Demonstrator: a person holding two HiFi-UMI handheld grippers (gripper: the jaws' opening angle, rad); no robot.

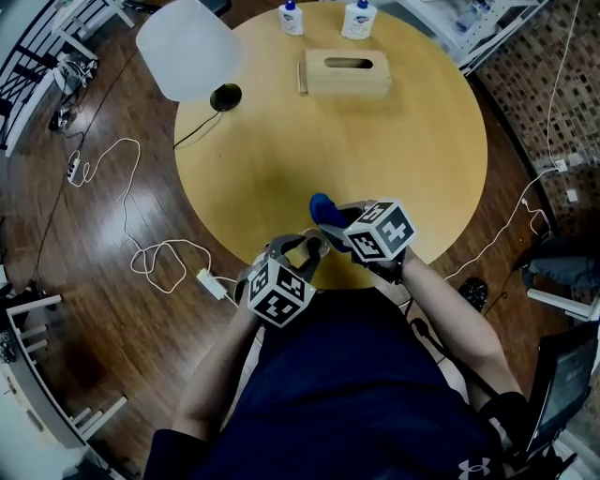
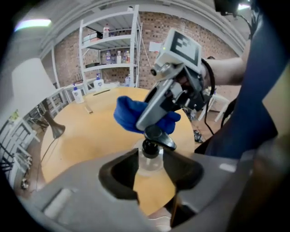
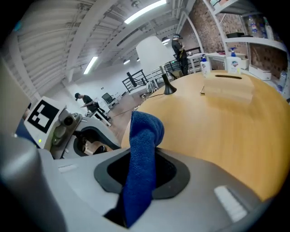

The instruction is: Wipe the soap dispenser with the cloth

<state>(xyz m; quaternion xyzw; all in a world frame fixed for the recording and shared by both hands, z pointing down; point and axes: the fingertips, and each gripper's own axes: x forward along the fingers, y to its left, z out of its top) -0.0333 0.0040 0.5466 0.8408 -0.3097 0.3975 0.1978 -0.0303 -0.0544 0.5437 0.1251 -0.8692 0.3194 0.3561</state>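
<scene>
Desk (image 1: 375,141) round, wood. Left gripper (image 2: 150,159) jaws pinch dispenser (image 2: 148,149) below pump; I judge it light, slick, better gripped on body. Right gripper (image 3: 141,174) jaws clamp soft cloth (image 3: 145,131).

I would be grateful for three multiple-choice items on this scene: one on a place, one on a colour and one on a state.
1. Where does the tissue box stand?
A) on the floor
B) on the table, at its far side near two bottles
C) under the lamp

2. What colour is the cloth?
A) red
B) white
C) blue

3. What is the right gripper doing?
A) clamping the cloth
B) standing open and empty
C) holding the lamp

Answers: B, the head view shows it close to the bottles; C, every view shows it blue; A, the cloth is pinched between its jaws.
</scene>
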